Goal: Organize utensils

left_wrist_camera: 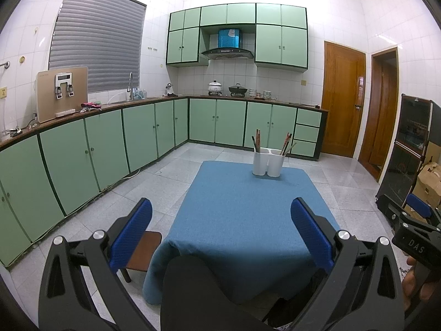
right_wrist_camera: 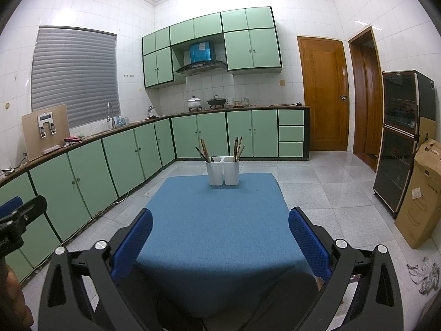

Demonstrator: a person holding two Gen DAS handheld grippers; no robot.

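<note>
A white two-cup utensil holder [left_wrist_camera: 268, 162] [right_wrist_camera: 222, 171] stands at the far edge of a table covered with a blue cloth [left_wrist_camera: 248, 215] [right_wrist_camera: 217, 226]. Several chopsticks [left_wrist_camera: 257, 140] [right_wrist_camera: 204, 150] stick up from its left cup, and several more chopsticks [left_wrist_camera: 288, 143] [right_wrist_camera: 238, 149] from its right cup. My left gripper [left_wrist_camera: 220, 220] hangs open over the table's near left side, nothing between its blue pads. My right gripper [right_wrist_camera: 220, 229] is open too, above the near edge and empty. Both are far short of the holder.
Green cabinets [left_wrist_camera: 104, 143] run along the left and back walls. A small wooden stool [left_wrist_camera: 143, 251] sits by the table's left corner. A dark cabinet [right_wrist_camera: 399, 138] and a cardboard box [right_wrist_camera: 421, 193] stand at the right, past two wooden doors [right_wrist_camera: 322, 93].
</note>
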